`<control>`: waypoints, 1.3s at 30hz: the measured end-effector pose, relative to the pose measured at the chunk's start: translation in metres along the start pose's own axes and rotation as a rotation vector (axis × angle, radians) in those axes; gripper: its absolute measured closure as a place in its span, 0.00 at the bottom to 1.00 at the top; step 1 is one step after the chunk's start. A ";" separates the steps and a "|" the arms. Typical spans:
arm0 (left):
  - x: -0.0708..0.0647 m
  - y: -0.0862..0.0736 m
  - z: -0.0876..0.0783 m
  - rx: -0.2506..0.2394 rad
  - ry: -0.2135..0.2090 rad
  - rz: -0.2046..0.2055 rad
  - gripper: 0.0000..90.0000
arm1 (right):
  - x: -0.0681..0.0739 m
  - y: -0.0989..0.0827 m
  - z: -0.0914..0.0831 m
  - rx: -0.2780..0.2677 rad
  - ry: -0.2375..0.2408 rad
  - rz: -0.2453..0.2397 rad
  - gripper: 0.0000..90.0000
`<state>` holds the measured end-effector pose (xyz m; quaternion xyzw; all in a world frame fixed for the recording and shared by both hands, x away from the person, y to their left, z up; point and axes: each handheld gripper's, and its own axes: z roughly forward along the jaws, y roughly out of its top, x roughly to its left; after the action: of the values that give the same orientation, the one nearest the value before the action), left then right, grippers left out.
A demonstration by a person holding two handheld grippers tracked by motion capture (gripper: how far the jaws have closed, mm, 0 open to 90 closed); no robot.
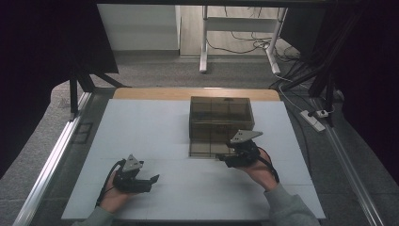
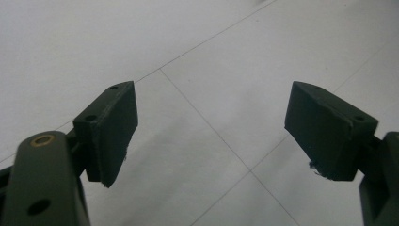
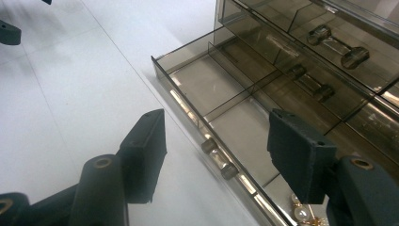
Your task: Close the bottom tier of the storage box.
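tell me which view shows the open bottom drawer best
The right gripper view: the open drawer lies just past the open jaws, showing its dividers, its handle and jewellery in one corner. The high view shows it small, pulled out from the smoked organiser box. The left gripper view faces the white table.

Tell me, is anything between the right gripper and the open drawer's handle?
Nothing visible. The right gripper has open jaws on either side of the bottom drawer's handle, with bare space between them. The pearl jewellery lies inside the drawer, off the path.
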<state>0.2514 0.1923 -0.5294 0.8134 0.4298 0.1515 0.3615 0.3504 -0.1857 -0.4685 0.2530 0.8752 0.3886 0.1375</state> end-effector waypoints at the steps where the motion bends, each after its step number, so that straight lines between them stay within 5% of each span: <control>1: 0.000 0.000 0.000 0.000 0.000 0.000 0.21 | 0.000 0.000 0.001 0.001 0.000 0.002 0.42; 29: -0.001 0.000 0.000 0.002 0.004 0.009 0.21 | 0.012 -0.008 0.019 0.067 0.023 0.006 0.42; 39: -0.001 -0.001 0.000 0.004 0.006 0.009 0.21 | 0.016 -0.014 0.029 0.167 0.022 -0.055 0.64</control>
<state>0.2499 0.1916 -0.5296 0.8158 0.4273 0.1545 0.3578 0.3455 -0.1672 -0.4992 0.2352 0.9126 0.3132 0.1168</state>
